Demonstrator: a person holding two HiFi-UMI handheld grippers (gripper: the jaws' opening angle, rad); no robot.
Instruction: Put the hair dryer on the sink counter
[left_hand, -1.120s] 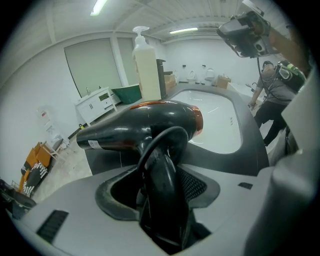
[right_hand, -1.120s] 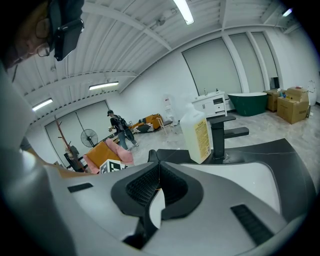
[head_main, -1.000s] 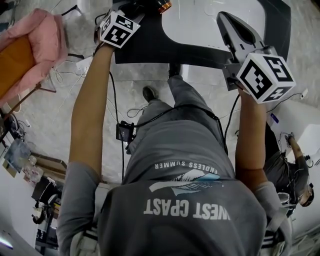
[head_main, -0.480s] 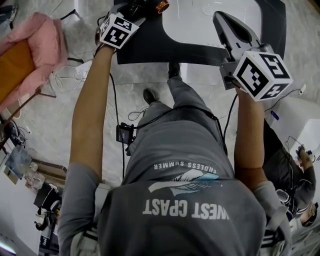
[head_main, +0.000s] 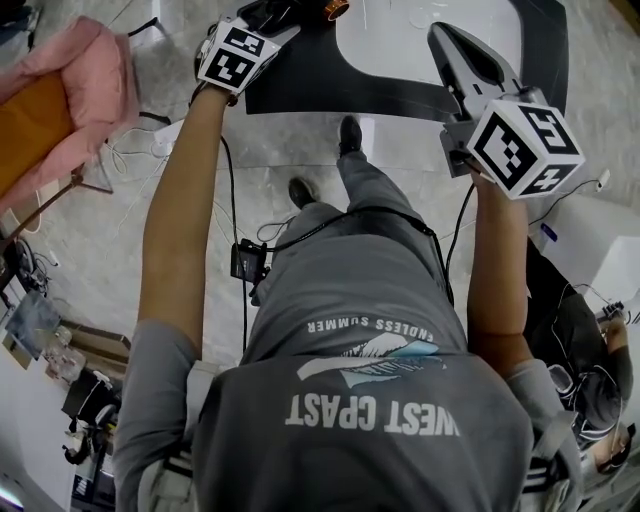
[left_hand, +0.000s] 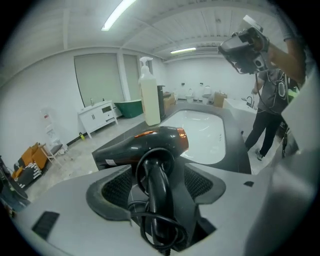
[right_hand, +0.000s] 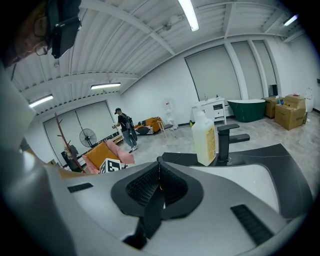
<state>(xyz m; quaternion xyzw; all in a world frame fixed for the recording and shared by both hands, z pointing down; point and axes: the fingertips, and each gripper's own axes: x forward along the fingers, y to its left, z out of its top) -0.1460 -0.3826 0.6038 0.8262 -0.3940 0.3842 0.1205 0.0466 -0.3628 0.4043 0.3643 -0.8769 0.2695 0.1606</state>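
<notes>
Hair dryer (left_hand: 150, 145) on counter (left_hand: 237, 150) between just-opened jaws of left gripper (left_hand: 157, 185); right gripper (right_hand: 159, 170) closed.

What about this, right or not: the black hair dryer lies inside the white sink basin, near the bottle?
No: the left gripper view shows the black hair dryer on the dark counter beside the white sink basin, near the bottle.

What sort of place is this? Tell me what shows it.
Probably a large hall staged as a bathroom, not a home: a dark sink counter with a white basin, a green bathtub on the open floor, and strip lights on a bare ceiling.
</notes>
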